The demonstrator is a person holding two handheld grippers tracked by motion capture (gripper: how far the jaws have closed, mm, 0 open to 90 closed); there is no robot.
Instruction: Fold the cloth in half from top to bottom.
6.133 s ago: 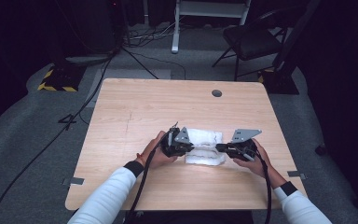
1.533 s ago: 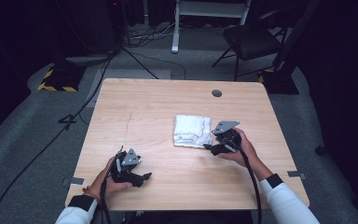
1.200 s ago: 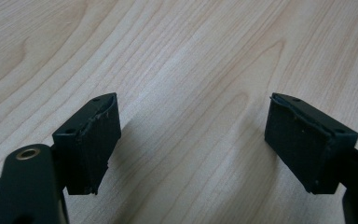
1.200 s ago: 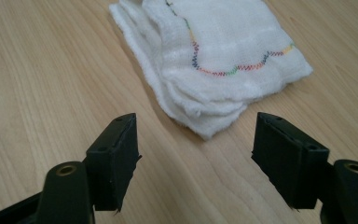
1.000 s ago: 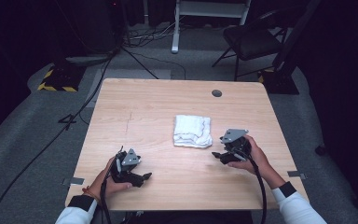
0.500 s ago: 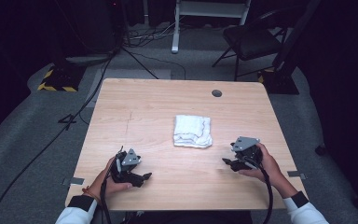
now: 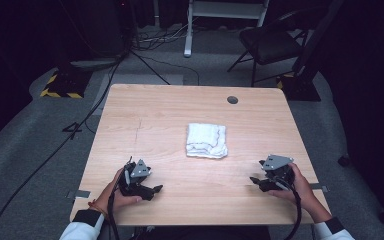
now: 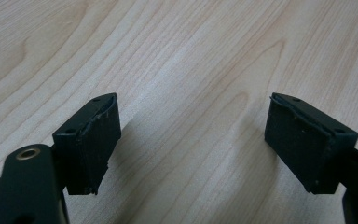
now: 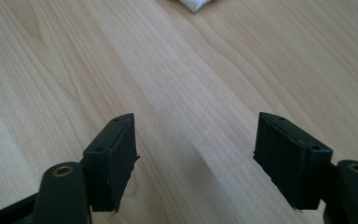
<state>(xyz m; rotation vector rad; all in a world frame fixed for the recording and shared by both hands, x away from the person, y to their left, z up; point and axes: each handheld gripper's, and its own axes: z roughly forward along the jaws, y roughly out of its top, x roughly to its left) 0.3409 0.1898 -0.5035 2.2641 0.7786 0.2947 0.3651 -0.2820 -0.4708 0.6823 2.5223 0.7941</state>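
High view: a folded white towel [image 7: 207, 140] lies flat on the wooden table [image 7: 160, 110], slightly right of the frame's centre and above both grippers. The left gripper [image 7: 152, 190] rests at the lower left of the tabletop, held in the left hand [image 7: 118, 192], jaws pointing toward the frame's right. The right gripper [image 7: 255, 181] rests at the lower right, held in the right hand [image 7: 295, 185], jaws pointing toward the frame's left. Neither touches the towel; both stand well apart from it.

Left gripper view: the two black jaws stand wide apart, with bare wood grain between them. Right gripper view: the jaws stand equally wide apart and grip nothing; a white corner of the towel [image 9: 193, 4] shows at the top edge, just right of centre.

Governing relation: the towel lies up and to the right of the left gripper, and up and to the left of the right gripper. It is nearly square, with no clear long axis. The right gripper appears somewhat nearer, so a renewed reach would probably be shorter from that side.
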